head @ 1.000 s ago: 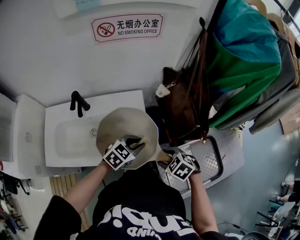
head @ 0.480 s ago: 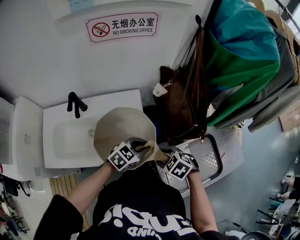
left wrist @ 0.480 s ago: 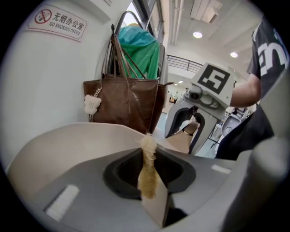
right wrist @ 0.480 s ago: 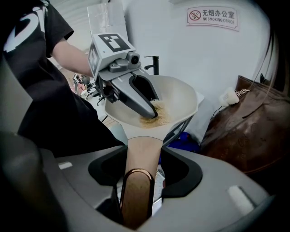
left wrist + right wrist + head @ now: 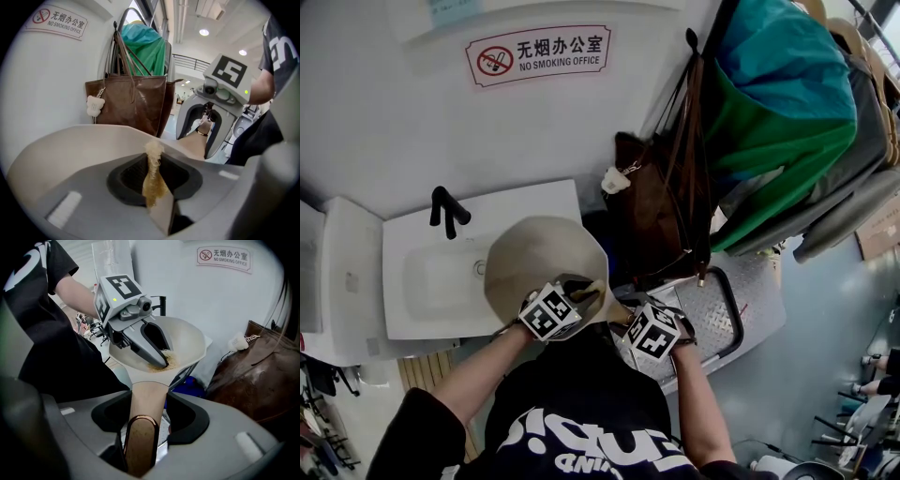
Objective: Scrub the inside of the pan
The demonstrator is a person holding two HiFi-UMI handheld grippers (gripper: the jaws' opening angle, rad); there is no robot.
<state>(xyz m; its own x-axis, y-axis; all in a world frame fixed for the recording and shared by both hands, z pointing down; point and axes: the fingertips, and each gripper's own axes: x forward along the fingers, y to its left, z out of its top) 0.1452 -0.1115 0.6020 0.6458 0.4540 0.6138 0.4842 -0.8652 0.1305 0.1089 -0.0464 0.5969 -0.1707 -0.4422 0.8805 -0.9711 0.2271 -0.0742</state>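
Beige pan [image 5: 534, 258] (matte, spouted rim) holds a yellowish scrubber [image 5: 152, 176].

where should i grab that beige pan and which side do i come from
Grip the beige pan by its straight handle, coming from its free end. It juts from the bowl and is slim enough for jaws to close on, as the right gripper shows, leaving the bowl free for the left gripper's yellow fibrous scrubber.
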